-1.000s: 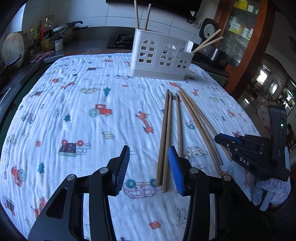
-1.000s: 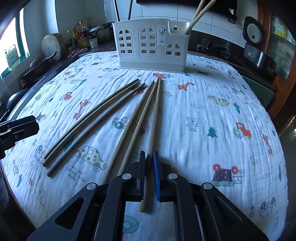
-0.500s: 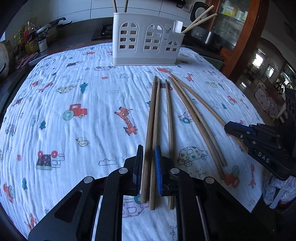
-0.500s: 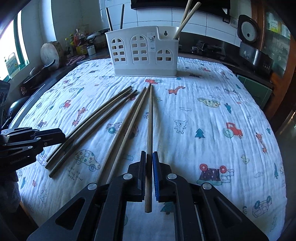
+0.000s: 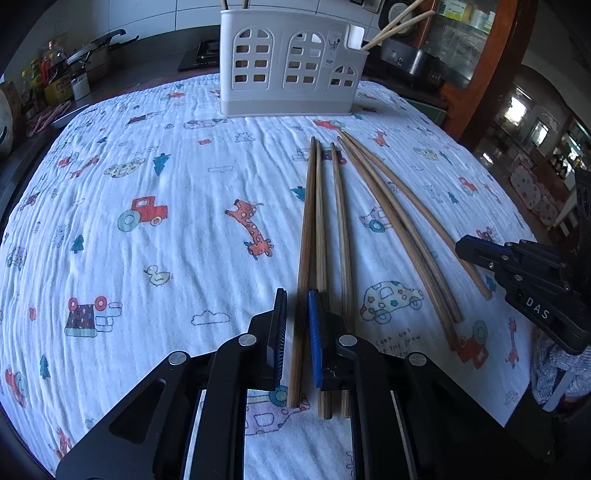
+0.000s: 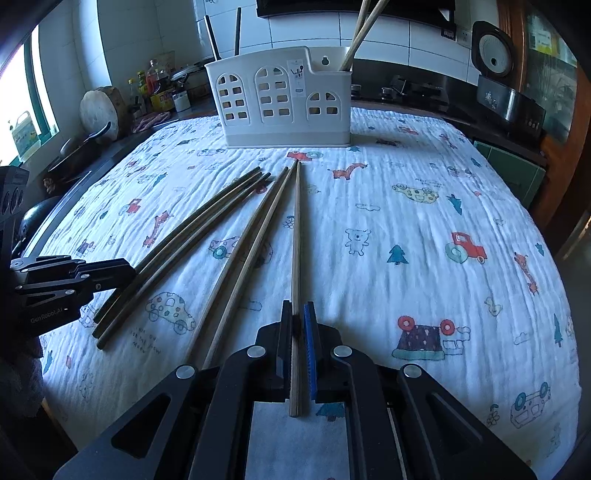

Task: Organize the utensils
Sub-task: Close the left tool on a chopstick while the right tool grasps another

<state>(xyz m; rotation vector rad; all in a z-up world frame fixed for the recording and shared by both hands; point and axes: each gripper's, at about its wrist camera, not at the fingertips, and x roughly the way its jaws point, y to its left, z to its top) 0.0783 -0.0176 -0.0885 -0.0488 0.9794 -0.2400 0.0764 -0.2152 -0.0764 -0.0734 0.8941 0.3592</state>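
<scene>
My left gripper (image 5: 297,332) has its fingers nearly together, pinching one brown wooden chopstick (image 5: 304,254); two more chopsticks (image 5: 341,236) lie just beside it. My right gripper (image 6: 297,325) has its fingers pressed tight on a paler chopstick (image 6: 296,236). Everything rests on the bench's crinkled cartoon-print cloth (image 5: 147,177), wide and bare to the left. The white slotted holder (image 5: 288,62) stands at the far edge.

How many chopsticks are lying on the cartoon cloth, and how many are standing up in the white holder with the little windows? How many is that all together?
Chopsticks lying on the cloth: 6
Chopsticks standing in the white holder: 4
Total: 10 chopsticks
</scene>
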